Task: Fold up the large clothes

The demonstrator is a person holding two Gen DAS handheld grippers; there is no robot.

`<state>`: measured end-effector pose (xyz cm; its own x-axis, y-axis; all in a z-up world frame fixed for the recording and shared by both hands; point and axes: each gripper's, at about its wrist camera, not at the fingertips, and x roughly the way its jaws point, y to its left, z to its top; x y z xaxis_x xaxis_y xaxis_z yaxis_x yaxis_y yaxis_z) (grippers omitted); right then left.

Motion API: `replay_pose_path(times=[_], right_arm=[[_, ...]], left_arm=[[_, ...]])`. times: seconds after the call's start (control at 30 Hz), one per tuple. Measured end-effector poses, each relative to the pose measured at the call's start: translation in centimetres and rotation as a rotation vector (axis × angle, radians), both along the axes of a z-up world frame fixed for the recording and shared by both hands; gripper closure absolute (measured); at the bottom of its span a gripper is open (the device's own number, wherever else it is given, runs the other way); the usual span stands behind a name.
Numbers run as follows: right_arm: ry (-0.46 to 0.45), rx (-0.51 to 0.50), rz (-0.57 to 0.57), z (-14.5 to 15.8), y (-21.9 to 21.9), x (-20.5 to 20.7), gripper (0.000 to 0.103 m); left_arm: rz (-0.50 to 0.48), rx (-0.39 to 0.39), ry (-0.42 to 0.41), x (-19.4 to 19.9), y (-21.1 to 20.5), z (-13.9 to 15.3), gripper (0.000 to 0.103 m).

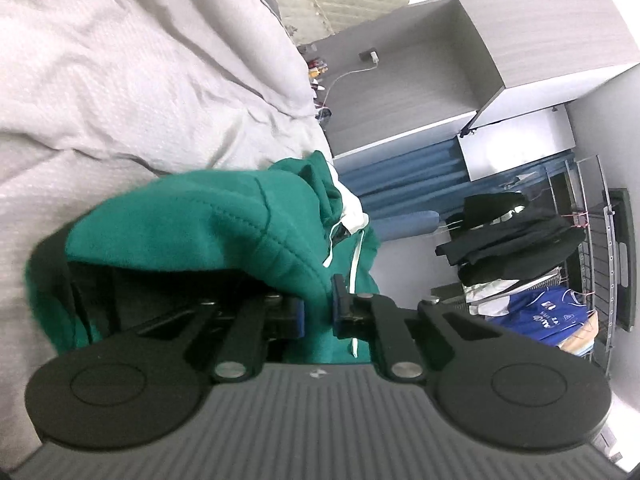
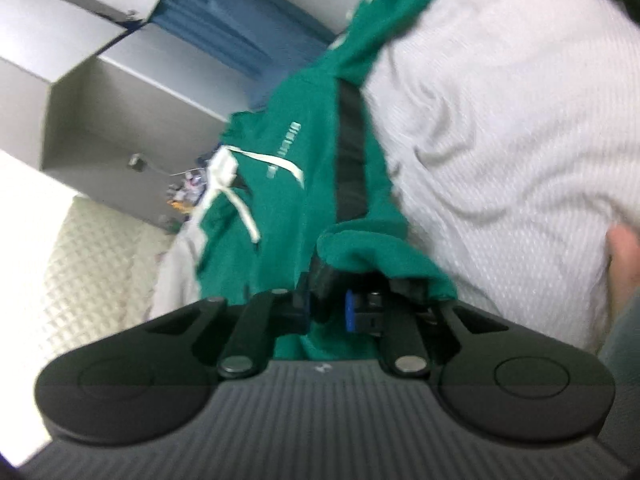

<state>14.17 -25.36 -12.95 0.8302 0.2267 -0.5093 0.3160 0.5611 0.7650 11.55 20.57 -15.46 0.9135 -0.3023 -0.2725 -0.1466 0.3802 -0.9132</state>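
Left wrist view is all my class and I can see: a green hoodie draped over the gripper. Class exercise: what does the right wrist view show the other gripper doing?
Observer: The right gripper is shut on a fold of the green hoodie.
Operator: Any print on the garment?
Observer: Yes, pale lettering is printed on it.
Operator: Anything else nearby?
Observer: A bare hand shows at the picture's right edge, against the grey bedcover.
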Motion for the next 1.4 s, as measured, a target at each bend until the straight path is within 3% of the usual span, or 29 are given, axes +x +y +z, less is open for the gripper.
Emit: replay_pose_path(times=[0.1,0.23,0.43,0.57,0.83,0.87,0.9,0.93,1.13,1.4], right_arm=[[-0.006,-0.041,0.037,2.1,-1.0,-1.2,0.086],[0.029,-0.133,0.067,3.7,-2.4,-2.1,0.086],[0.134,-0.247,0.133,3.4,-3.0,-2.6,0.085],[0.158,-0.308,0.175,3.6,-2.5,-2.5,0.082],[0.121,-0.419,0.241,6.1,-2.8,-4.6,0.070],[0.111,-0.425,0.241,6.5,-2.9,-4.9,0.059],[0.095,-0.430,0.252,6.8,-2.9,-5.0,0.048],[0.082,-0.435,0.260,7.1,-2.8,-5.1,0.046],[0.032,-0.426,0.346,6.9,-0.1,-3.0,0.047],[-0.023,-0.475,0.401,6.0,6.1,2.4,0.047]], left_arm=[[-0.020,0.021,0.027,-0.9,-0.6,1.3,0.090],[-0.059,0.107,0.080,-4.0,-1.4,2.5,0.093],[-0.111,0.243,0.193,-6.6,-2.4,3.7,0.094],[-0.139,0.294,0.238,-6.9,-3.2,3.9,0.094],[-0.194,0.493,0.171,-9.3,-4.3,6.9,0.089],[-0.193,0.526,0.145,-9.6,-4.4,7.5,0.086],[-0.194,0.565,0.115,-10.0,-4.7,8.0,0.076],[-0.192,0.611,0.095,-10.2,-5.1,8.6,0.071],[-0.218,0.730,0.034,-8.4,-7.6,10.2,0.069],[-0.223,0.841,-0.003,-2.1,-10.8,12.3,0.067]])
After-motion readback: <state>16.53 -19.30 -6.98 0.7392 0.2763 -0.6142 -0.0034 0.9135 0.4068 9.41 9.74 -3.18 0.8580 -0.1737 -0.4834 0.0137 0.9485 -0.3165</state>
